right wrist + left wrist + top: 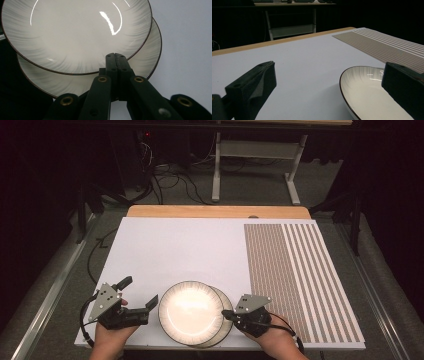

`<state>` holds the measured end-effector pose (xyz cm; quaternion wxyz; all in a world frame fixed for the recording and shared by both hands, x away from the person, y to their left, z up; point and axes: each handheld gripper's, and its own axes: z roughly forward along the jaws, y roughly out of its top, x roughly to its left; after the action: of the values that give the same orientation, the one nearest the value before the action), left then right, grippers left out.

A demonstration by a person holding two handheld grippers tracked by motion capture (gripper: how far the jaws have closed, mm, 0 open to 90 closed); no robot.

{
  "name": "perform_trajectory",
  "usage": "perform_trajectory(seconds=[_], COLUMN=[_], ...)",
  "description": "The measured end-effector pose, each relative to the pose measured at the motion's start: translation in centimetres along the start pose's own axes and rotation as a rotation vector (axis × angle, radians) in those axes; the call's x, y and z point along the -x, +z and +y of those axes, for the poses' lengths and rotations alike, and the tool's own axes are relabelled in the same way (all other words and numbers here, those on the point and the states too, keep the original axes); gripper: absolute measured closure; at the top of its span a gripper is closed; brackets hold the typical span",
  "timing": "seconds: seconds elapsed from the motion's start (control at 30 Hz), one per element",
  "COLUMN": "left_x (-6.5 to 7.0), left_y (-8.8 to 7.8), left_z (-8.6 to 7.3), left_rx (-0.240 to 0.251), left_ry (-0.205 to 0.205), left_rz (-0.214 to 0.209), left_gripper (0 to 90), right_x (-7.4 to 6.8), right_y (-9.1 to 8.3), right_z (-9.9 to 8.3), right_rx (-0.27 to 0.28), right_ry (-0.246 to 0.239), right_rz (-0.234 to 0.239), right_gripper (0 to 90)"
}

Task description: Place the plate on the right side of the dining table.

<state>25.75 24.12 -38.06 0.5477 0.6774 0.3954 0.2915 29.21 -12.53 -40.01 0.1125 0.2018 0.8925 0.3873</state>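
Dark room, cables and a metal table frame (252,167) on the floor behind; work surface is a white board (190,245) on a wooden table (215,211), with a brown-striped mat (300,275) covering its right side. Left to right at the near edge: left gripper (141,293) held in the left hand (112,332), jaws well apart with nothing between them, sitting just beside the plates' left rim; in the left gripper view the right-hand jaw overlaps the top plate's (372,95) edge, can't tell if it touches. Centre: two white plates with dark rims, stacked offset. Top plate (190,312) sits toward the left, bottom plate (225,320) sticks out from under it to the right and near side. Both lie flat on the board, near its front edge, just left of the mat. Right gripper (227,314) in the right hand (275,340), jaws pressed together, tips over the bottom plate's (62,80) exposed rim and right at the top plate's (75,35) edge in the right gripper view (115,55); nothing visible between the jaws, can't tell whether the tips touch the plates.
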Motion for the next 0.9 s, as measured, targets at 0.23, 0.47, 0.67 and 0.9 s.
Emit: perform_trajectory(seconds=[0.23,0.47,0.67,0.9], left_x=[0.0,0.0,0.1,0.7], left_y=[0.1,0.1,0.2,0.4], left_z=[0.0,-0.1,-0.2,-0.2], left_rx=[-0.005,-0.010,-0.023,-0.053], left_ry=[-0.004,-0.004,-0.010,-0.012], left_rz=[0.000,-0.006,-0.018,-0.046], left_gripper=[0.2,0.2,0.2,0.2], right_x=[0.0,-0.5,-0.9,-1.2], right_y=[0.0,1.0,1.9,2.2], right_z=[0.0,0.3,0.8,1.0], right_rx=[-0.006,-0.018,-0.027,-0.029], right_ry=[0.003,-0.011,-0.030,-0.040], right_rz=[0.005,0.026,0.044,0.045], right_gripper=[90.0,90.0,90.0,90.0])
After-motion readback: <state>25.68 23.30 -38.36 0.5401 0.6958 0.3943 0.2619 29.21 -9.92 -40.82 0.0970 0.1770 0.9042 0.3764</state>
